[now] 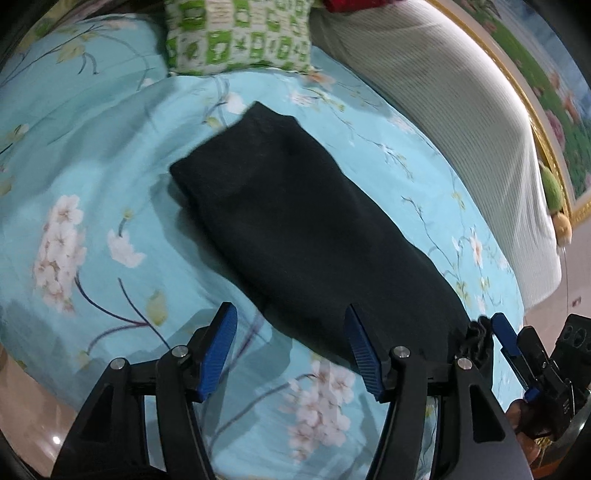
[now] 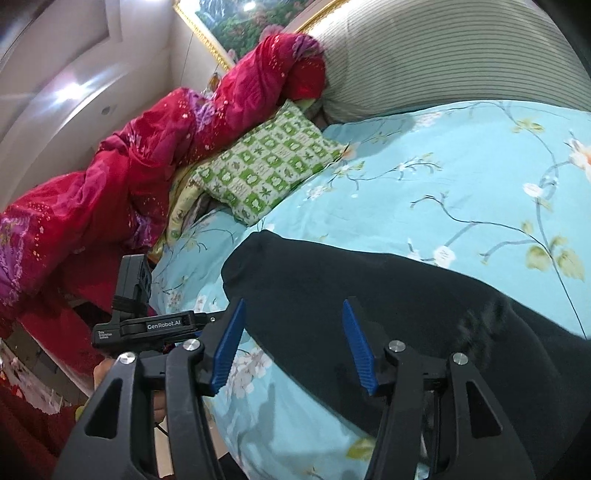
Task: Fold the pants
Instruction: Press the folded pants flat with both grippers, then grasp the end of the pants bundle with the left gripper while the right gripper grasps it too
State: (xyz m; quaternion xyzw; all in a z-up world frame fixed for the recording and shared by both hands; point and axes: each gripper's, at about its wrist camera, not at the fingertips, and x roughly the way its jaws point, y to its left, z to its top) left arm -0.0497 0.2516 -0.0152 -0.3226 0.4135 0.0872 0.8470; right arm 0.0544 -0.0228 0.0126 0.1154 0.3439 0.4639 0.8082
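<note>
The black pants [image 1: 295, 221] lie folded lengthwise in a long strip on the light blue floral bedsheet [image 1: 92, 166]. They also show in the right wrist view [image 2: 406, 314]. My left gripper [image 1: 290, 314] is open and empty, at the near end of the pants. My right gripper [image 2: 293, 310] is open and empty, its fingers straddling the pants' edge. The right gripper shows at the right edge of the left wrist view [image 1: 513, 343], beside a bunched bit of black cloth. The left gripper's body [image 2: 147, 325] shows in the right wrist view.
A green and white checked pillow [image 1: 236, 33] lies at the head of the bed, also in the right wrist view [image 2: 266, 166]. A red quilt [image 2: 129, 166] is piled to the left. A striped grey headboard cushion [image 1: 443, 129] runs along the right.
</note>
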